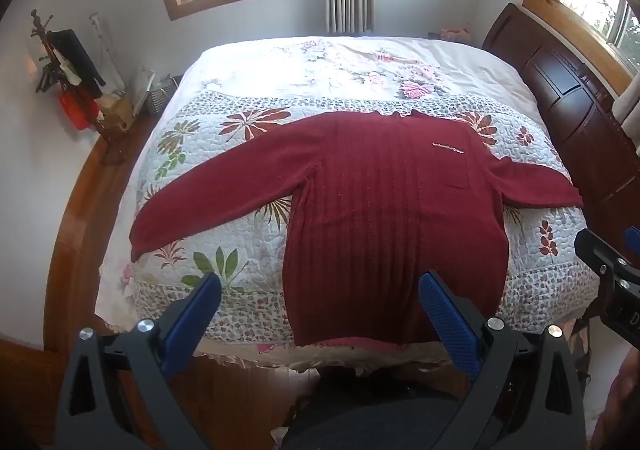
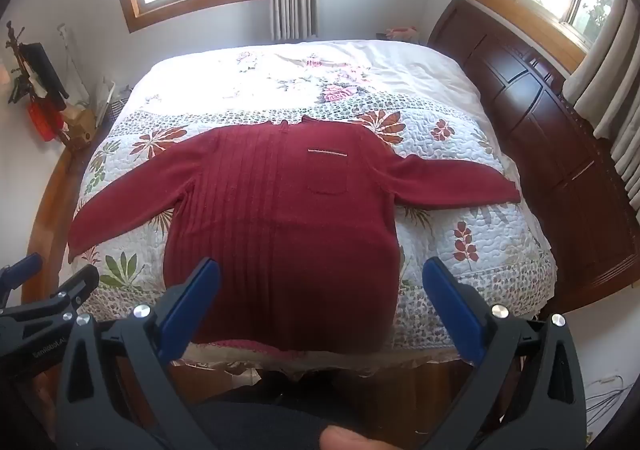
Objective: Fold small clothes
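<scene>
A dark red knitted sweater (image 1: 384, 202) (image 2: 280, 218) lies flat, front up, on the floral quilt, both sleeves spread out sideways and its hem at the near edge of the bed. A chest pocket with a pale trim strip (image 2: 327, 151) shows on its right side. My left gripper (image 1: 320, 286) hangs open above the hem, nothing between its blue pads. My right gripper (image 2: 320, 270) is open too, held over the lower body of the sweater. Each gripper appears at the edge of the other's view. Neither touches the cloth.
The bed (image 1: 256, 250) fills the room's middle, with a dark wooden headboard (image 1: 568, 98) on the right. A coat stand and boxes (image 1: 80, 90) crowd the left wall. Wooden floor (image 1: 80, 210) runs along the bed's left side. Windows sit in the far and right walls.
</scene>
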A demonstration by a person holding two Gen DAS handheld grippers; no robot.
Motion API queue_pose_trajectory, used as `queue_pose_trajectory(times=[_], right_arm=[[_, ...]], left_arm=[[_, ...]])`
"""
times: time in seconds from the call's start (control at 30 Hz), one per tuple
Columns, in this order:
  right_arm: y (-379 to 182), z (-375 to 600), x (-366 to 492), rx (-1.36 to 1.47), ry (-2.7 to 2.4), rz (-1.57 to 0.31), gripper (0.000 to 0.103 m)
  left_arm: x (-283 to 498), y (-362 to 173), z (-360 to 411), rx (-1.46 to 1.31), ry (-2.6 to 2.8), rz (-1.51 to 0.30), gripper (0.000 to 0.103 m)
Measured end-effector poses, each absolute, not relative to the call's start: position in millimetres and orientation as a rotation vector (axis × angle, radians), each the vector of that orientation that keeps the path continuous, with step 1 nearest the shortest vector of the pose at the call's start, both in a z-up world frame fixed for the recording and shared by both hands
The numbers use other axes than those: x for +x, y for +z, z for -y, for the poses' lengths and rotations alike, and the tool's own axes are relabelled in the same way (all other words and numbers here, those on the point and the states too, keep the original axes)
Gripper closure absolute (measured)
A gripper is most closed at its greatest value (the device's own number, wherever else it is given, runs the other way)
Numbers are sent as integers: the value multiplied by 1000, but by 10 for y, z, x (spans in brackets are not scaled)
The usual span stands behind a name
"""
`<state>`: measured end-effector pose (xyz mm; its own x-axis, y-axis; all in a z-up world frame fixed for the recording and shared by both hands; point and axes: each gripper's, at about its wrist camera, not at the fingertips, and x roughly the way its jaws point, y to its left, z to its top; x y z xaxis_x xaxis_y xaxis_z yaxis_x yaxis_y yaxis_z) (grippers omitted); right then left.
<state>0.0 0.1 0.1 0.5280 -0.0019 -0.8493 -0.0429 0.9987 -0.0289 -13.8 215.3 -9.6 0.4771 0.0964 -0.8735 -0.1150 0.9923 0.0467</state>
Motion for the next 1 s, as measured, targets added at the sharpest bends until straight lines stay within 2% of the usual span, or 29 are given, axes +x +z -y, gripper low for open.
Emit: queue_pose_trajectory(times=[1.0], right_arm=[[15,2,9,-42,26,-1012,2]], left_arm=[[-114,-89,-2154,-15,137,-1060,4]])
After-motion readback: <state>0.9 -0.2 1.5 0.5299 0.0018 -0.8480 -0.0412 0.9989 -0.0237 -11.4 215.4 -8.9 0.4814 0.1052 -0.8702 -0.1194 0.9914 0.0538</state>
